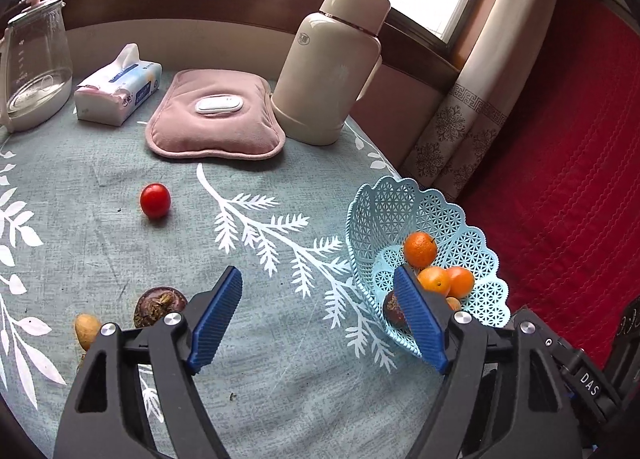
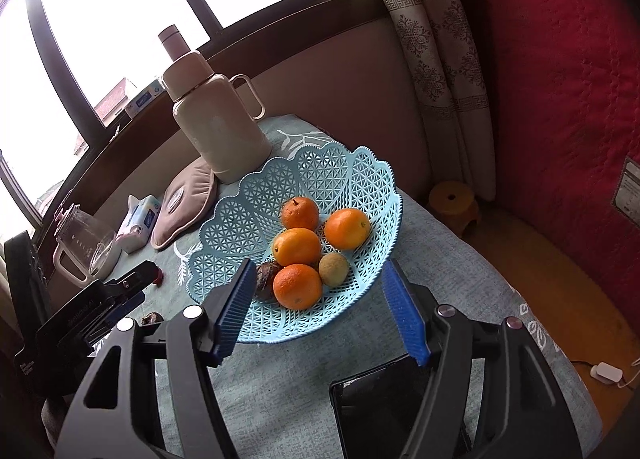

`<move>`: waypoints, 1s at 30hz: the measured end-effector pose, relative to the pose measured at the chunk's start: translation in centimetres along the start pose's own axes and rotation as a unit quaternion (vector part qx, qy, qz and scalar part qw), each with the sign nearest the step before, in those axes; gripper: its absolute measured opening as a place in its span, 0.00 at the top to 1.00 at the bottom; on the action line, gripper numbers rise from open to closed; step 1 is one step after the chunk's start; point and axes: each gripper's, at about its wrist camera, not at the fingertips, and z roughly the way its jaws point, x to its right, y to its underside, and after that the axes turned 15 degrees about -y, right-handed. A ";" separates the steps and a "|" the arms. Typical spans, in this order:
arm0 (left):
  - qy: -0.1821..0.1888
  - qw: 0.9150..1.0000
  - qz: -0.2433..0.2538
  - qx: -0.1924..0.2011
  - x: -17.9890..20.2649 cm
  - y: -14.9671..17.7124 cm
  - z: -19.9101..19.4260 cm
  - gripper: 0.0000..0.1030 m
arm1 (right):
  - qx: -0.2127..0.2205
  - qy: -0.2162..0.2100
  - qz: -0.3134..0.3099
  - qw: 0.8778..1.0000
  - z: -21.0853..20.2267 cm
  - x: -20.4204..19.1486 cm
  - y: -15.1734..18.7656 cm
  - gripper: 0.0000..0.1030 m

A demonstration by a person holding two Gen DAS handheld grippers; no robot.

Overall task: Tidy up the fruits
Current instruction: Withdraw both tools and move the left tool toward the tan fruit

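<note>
**Fruits partly gathered in basket**

Oranges (image 2: 297, 246) sit in the blue basket (image 2: 360, 179) on the tabletop (image 1: 280, 379); a red fruit (image 1: 155, 200) lies well apart. Left gripper (image 1: 318, 319) and right gripper (image 2: 320, 311) jaws are released, empty.

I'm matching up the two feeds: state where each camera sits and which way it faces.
Left wrist: on the left gripper, angled down across the grey-green leaf-print tablecloth toward the window; its open blue-padded fingers show.
Right wrist: on the right gripper, angled down at the light blue plastic lattice basket; its open fingers show.
Shared: basket, cream thermos flask.
</note>
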 end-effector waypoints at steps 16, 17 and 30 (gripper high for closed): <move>-0.040 0.998 -0.038 0.025 -5.4 0.0 -2.3 0.20 | -0.008 -0.011 0.004 1.000 0.5 -1.1 1.2 0.26; -0.043 0.998 -0.041 0.026 -5.8 0.0 -2.4 0.17 | -0.007 -0.012 0.005 1.000 0.5 -1.2 1.2 0.24; -0.091 0.993 -0.067 0.022 -10.7 0.9 -3.2 0.16 | -0.022 -0.030 0.007 0.999 1.1 -2.7 2.2 0.17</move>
